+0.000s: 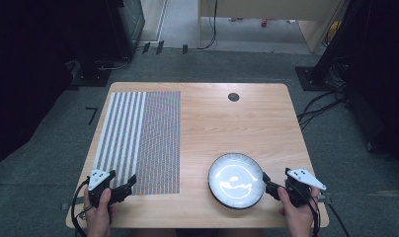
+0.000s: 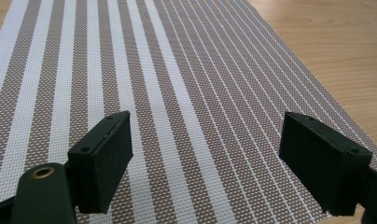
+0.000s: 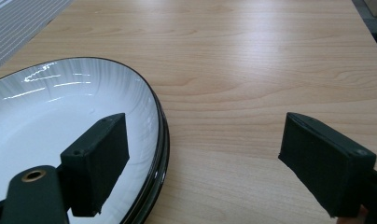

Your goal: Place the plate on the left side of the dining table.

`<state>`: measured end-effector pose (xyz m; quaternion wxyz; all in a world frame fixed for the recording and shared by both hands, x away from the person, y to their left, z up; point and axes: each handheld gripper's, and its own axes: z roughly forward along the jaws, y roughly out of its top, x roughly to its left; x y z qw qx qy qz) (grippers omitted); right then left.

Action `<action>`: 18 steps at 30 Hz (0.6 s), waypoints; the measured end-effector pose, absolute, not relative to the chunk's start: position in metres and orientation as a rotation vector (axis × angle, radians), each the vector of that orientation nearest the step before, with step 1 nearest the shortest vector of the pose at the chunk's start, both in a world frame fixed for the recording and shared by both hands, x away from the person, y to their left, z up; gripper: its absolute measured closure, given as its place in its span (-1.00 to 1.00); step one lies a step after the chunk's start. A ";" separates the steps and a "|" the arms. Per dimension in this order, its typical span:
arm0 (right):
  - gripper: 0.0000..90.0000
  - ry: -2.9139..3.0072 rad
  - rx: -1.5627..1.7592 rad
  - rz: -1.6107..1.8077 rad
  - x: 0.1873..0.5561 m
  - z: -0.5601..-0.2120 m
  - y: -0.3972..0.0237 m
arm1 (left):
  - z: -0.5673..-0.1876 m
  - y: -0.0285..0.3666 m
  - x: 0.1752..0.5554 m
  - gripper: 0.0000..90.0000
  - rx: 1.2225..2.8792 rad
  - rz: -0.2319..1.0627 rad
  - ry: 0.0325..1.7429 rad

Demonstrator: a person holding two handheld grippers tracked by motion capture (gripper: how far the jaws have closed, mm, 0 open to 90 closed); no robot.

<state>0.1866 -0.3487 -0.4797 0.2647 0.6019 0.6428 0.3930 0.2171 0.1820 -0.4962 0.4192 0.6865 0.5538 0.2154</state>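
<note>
The worktop is bare wood through its middle and far half, save a small dark disc near the far edge. A striped mat covers the left part, reaching close to the left edge. The plate sits near the front right, empty and glossy white with a dark rim. The right tool, jaws wide, straddles the plate's right rim. The left tool, also wide, hovers over the mat's near edge.

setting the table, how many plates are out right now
1. The plate sits on the table's near right part, just left of the right gripper, whose open fingers straddle its rim. The placemat at left carries none.
</note>
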 end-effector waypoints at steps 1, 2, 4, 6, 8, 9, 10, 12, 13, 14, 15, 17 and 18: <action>-0.67 1.740 1.624 1.064 0.187 -0.479 -0.347 | -0.496 0.181 0.217 -0.61 1.726 0.540 1.384; -0.67 1.740 1.624 1.064 0.187 -0.479 -0.347 | -0.496 0.179 0.217 -0.61 1.728 0.539 1.381; -0.67 1.737 1.621 1.073 0.187 -0.479 -0.346 | -0.496 0.176 0.216 -0.61 1.742 0.549 1.372; -0.67 1.737 1.620 1.077 0.186 -0.478 -0.345 | -0.496 0.172 0.216 -0.61 1.745 0.542 1.366; -0.67 1.738 1.623 1.084 0.186 -0.479 -0.344 | -0.496 0.168 0.215 -0.61 1.749 0.536 1.358; -0.67 1.738 1.623 1.084 0.186 -0.479 -0.344 | -0.495 0.165 0.215 -0.61 1.751 0.536 1.353; -0.67 1.742 1.622 1.083 0.186 -0.480 -0.343 | -0.495 0.163 0.215 -0.61 1.754 0.536 1.348; -0.67 1.740 1.625 1.083 0.186 -0.479 -0.342 | -0.494 0.159 0.215 -0.61 1.759 0.529 1.338; -0.67 1.736 1.626 1.087 0.187 -0.479 -0.342 | -0.494 0.157 0.215 -0.61 1.760 0.525 1.335; -0.67 1.732 1.627 1.090 0.187 -0.478 -0.342 | -0.494 0.153 0.214 -0.61 1.762 0.516 1.331; -0.67 1.729 1.627 1.092 0.187 -0.477 -0.341 | -0.494 0.150 0.214 -0.61 1.769 0.510 1.324; -0.67 1.696 1.621 1.084 0.188 -0.477 -0.339 | -0.494 0.142 0.214 -0.61 1.779 0.498 1.308; -0.67 1.688 1.617 1.079 0.189 -0.476 -0.338 | -0.493 0.139 0.215 -0.61 1.784 0.494 1.301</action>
